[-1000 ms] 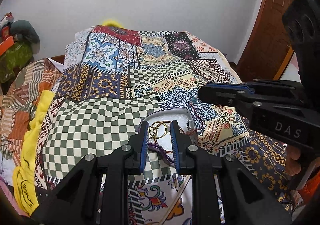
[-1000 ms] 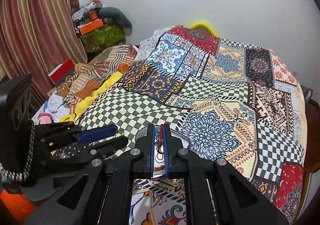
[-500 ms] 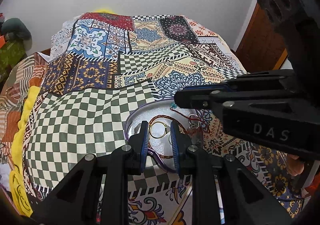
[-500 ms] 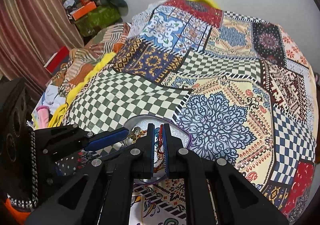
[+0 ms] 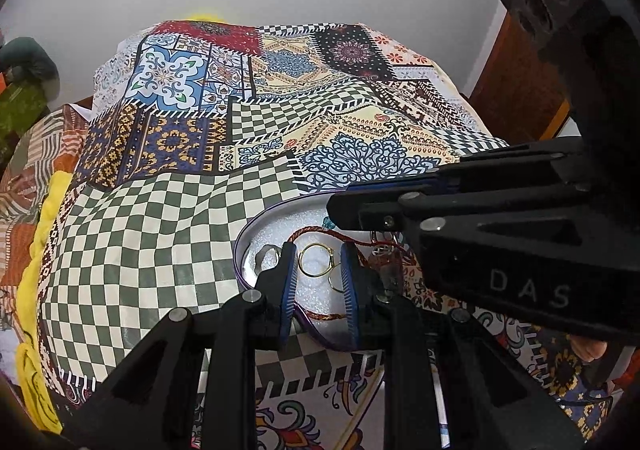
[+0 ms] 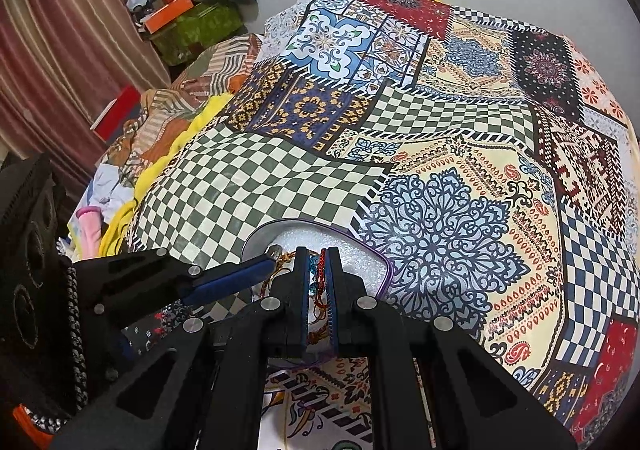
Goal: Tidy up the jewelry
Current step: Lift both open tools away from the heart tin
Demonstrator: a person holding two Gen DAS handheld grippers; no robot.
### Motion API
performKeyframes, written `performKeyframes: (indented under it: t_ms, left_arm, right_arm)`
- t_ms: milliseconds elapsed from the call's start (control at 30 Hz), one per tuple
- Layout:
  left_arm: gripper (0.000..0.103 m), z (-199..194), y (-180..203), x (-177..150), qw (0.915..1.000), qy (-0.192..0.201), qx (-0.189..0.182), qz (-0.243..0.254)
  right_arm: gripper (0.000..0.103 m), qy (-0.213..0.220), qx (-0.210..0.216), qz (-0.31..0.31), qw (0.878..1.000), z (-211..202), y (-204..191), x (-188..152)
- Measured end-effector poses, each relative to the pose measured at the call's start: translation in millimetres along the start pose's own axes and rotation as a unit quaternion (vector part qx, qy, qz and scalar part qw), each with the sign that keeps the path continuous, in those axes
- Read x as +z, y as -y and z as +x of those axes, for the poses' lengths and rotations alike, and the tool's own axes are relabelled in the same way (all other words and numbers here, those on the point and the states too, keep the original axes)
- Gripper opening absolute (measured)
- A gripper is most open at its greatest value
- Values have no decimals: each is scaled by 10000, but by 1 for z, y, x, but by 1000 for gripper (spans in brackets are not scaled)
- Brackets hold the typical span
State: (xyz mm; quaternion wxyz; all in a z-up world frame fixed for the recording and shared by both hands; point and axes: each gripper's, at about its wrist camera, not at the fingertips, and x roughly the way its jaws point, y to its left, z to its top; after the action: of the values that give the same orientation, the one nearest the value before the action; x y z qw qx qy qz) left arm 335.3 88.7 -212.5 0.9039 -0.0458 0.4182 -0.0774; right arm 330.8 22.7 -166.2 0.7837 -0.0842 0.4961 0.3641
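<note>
A round tin tray (image 5: 240,246) with a purple rim and white foam lining sits on the patchwork bedspread; it also shows in the right wrist view (image 6: 256,236). In it lie gold rings (image 5: 314,259), a silver ring (image 5: 269,252) and a red thread bracelet (image 5: 316,232). My left gripper (image 5: 318,250) is open, its fingers straddling the gold rings just above the tray. My right gripper (image 6: 317,254) is shut on the red thread bracelet (image 6: 320,278), low over the tray; it crosses the left wrist view from the right (image 5: 340,214).
The patchwork bedspread (image 6: 440,186) covers the bed. A yellow cloth (image 5: 40,210) and piled clothes lie along the left edge. Boxes and bags (image 6: 188,18) stand by the curtain. A wooden door (image 5: 516,90) is at the right.
Both grippers have moved forward and down over the tray. The right gripper keeps hold of the red bracelet, which now trails onto the foam.
</note>
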Motion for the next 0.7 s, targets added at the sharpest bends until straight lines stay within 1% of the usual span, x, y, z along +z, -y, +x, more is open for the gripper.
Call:
performKeyframes:
  t_ms: [100,167,233,400,533,633,700]
  left_arm:
    - [23,0,1,0,10000,-40,66,16]
    - [24,-1,1,0,9999,-33,103,12]
    - [26,-4,1,-1,9999,-30,112,27]
    - [27,-15,0,-1,9998,66,172,14]
    - [27,-38,-4,2,9993,265,221,-114]
    - [27,-65,-8,7,9981,515,260,-231]
    - [27,-90,-9,10,9963,749,295,-313]
  right_arm:
    - [10,-71,8,27,10000,0,1,1]
    - [23,-30,-8,77,10000,-2,3,1]
    - [29,34,-36,104,9999,-5,4,0]
    - [29,242,-101,98,9996,-22,3,-3]
    - [29,534,-176,86,9984,-48,-2,-8]
    - [29,816,-225,38,9964,-75,-10,-14]
    - [29,1056,-311,-35,9939,-95,-17,-18]
